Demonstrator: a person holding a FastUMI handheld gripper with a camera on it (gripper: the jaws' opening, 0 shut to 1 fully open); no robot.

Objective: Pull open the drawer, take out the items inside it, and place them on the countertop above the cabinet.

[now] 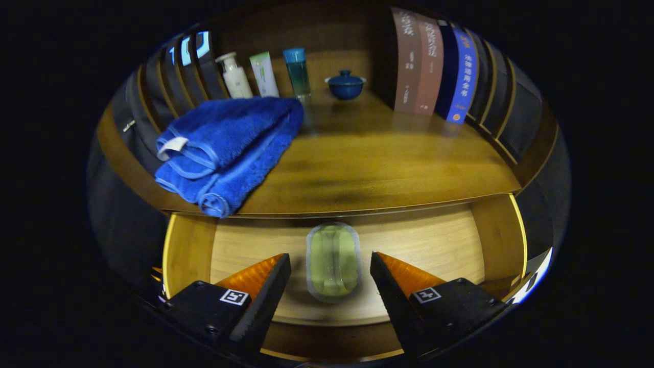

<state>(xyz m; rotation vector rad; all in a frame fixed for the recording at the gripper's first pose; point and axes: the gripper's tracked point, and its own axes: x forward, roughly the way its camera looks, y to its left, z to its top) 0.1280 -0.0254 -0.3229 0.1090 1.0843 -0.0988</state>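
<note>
The drawer (444,245) stands pulled open below the front edge of the desk (368,168), and one item remains inside it: a pale green translucent soap bar (333,260) with rounded ends, lying flat on the drawer floor. The gripper (330,278) hovers over the drawer with its jaws spread wide and empty; neither finger touches the bar. The bar lies between the jaws and slightly ahead of them, roughly centred in the gap, with clear space on either side. Its long axis runs front to back, along the line of the fingers, so the jaws face its two long flanks, and the narrow width is what they would close across. In my judgement the approach is already aligned and the next move calls for a descent and a closing, little sideways correction being needed. Count on the desk: one folded blue towel (230,148) at the left front edge, overhanging it; three toiletry containers (265,74) along the back; one blue lidded bowl (346,84); a row of books (434,66) at the right rear corner.
</note>
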